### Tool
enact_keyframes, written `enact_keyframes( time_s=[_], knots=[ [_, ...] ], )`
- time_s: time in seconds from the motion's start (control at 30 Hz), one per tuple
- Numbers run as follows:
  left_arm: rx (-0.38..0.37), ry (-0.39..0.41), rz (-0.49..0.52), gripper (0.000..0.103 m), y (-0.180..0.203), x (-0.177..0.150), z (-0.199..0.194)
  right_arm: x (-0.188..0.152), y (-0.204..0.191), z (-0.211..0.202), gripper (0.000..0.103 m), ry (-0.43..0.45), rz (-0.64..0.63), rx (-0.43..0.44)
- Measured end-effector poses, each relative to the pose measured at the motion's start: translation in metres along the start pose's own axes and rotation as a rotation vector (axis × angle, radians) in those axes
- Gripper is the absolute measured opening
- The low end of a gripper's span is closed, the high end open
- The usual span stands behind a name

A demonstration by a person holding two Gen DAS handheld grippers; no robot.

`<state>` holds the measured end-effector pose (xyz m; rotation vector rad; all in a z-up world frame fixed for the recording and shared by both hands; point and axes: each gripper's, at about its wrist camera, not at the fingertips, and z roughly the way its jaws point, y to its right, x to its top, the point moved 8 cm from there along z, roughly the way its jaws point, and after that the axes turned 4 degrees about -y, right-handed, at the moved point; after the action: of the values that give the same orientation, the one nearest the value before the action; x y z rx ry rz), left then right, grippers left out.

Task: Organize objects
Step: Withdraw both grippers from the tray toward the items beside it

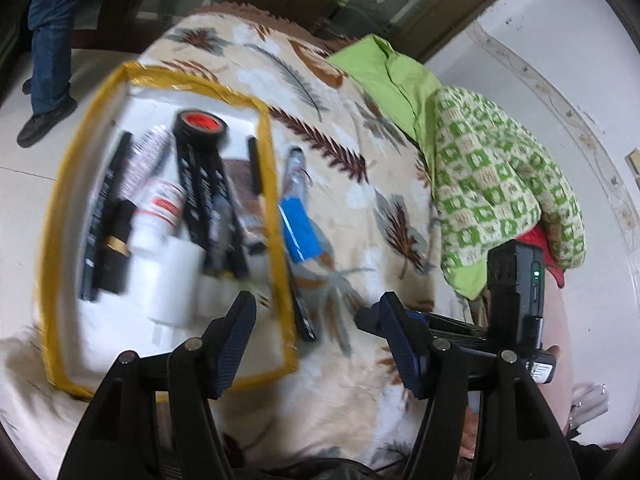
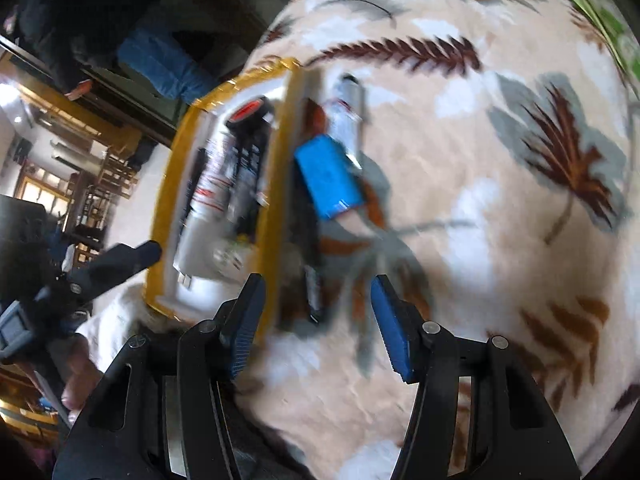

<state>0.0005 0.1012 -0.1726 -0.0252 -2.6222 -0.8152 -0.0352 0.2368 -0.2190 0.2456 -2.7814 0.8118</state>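
- Hand-held gripper, left (image 1: 316, 312): jaws stand wide apart, nothing between the pads. It hangs over the near right corner of the yellow-edged tray (image 1: 54, 216), tilted down at the blanket.
- Hand-held gripper, right (image 2: 316, 300): also spread and empty, aimed at the strip of blanket just outside the tray's right wall. Both empty, so I judge I am between picks.
- Surface is a leaf-patterned blanket (image 1: 360, 184) on what looks like a bed, not a desk.
- Tray contents lie lengthwise side by side: black tape roll with red core (image 1: 200, 126) at the far end, several black markers (image 1: 202, 200), white tubes (image 1: 158, 208). Parallel packing seems chosen to save room.
- Not yet sorted, all just beside the right wall: blue battery pack (image 2: 326, 176), a silvery tube (image 2: 348, 116) beyond it, a dark pen (image 2: 310, 256) lying along the wall.
- Green clothing (image 1: 480, 168) is piled well apart, at the blanket's far right.
- Judgement: the pen hugs the wall, so the pads may snag the tray's rim.
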Motion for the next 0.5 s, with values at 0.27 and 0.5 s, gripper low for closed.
enact_keyframes(
  time_s=[0.27,0.5],
  knots=[
    [0.011,-0.066,0.051,0.064,0.013,-0.028,0.026,-0.019,0.010,0.010,0.055,-0.037,0.015,-0.020],
    [0.024,-0.080,0.060,0.064,0.011,-0.031,0.032,-0.024,0.006,0.014,0.055,-0.053,-0.003,-0.027]
  ],
)
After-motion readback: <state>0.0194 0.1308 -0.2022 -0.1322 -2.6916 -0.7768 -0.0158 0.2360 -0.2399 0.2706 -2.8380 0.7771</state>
